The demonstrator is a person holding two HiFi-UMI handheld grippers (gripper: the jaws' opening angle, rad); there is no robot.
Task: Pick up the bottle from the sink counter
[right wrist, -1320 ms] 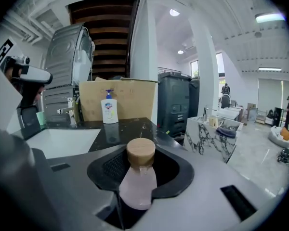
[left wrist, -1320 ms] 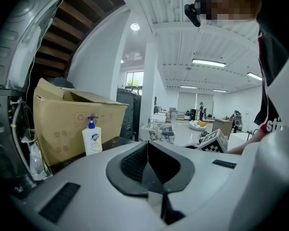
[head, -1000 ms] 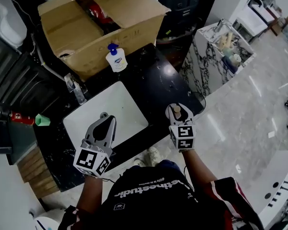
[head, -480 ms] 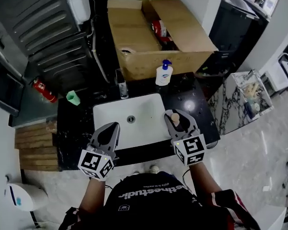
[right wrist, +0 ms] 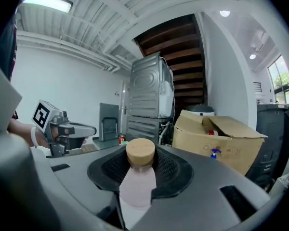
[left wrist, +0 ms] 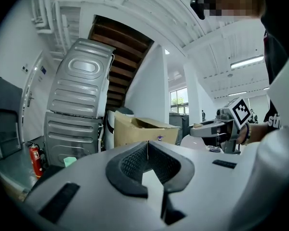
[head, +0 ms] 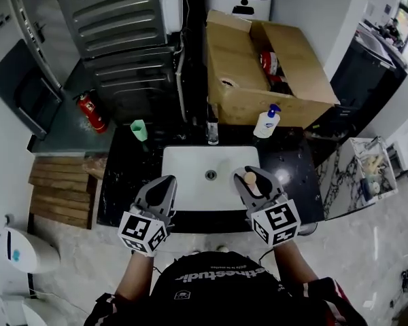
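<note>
A pale pink bottle (right wrist: 137, 184) with a round wooden cap (head: 249, 178) stands upright between the jaws of my right gripper (right wrist: 140, 161), whose pads press its neck just under the cap. In the head view the right gripper (head: 252, 176) hovers over the right front of the white sink (head: 183, 156), with the bottle off the counter. My left gripper (head: 164, 183) hangs over the sink's left front corner, its jaws together on nothing. The left gripper view shows the left gripper (left wrist: 147, 146) with its pads meeting at the tips.
A black counter (head: 122, 176) surrounds the sink. Behind it stand a faucet (head: 212, 132), a soap pump bottle (head: 266, 123) and a green cup (head: 139, 130). An open cardboard box (head: 248, 106) sits behind those. A washing machine (head: 115, 19) and a fire extinguisher (head: 90, 112) lie at the back left.
The head view has swung round so the sink now lies square in front. Both grippers keep their stance, and the bottle stays in the right one.
</note>
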